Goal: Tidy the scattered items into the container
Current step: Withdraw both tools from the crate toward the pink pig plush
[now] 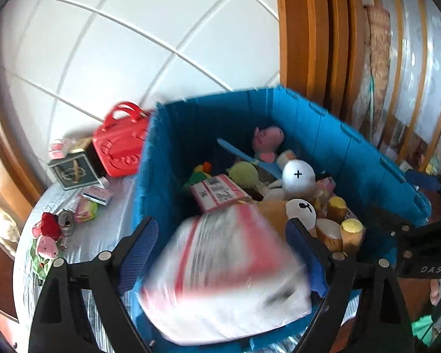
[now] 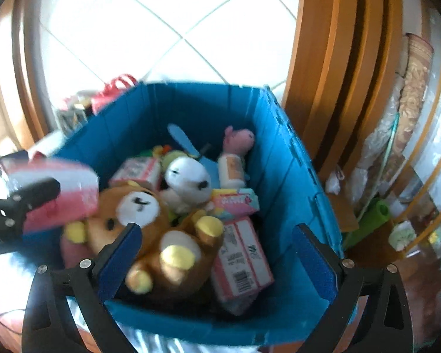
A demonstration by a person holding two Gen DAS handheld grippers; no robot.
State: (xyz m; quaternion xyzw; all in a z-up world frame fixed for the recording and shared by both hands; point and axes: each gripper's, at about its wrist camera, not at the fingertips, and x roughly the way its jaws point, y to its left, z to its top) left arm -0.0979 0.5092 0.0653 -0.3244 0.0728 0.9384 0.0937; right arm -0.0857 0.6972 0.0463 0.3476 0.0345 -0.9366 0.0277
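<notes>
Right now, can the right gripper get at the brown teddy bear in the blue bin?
Probably yes. The right gripper is open and empty, right above the brown teddy bear, which lies on top in the blue bin. The left gripper, holding a pink-and-white package, stays off to the side.

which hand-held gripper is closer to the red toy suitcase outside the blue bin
Left. The left hand-held gripper, holding a pink-and-white plastic pack, sits at the bin's near-left edge, on the red toy suitcase's side. The right hand-held gripper, open, hovers over the blue bin's right half.
</notes>
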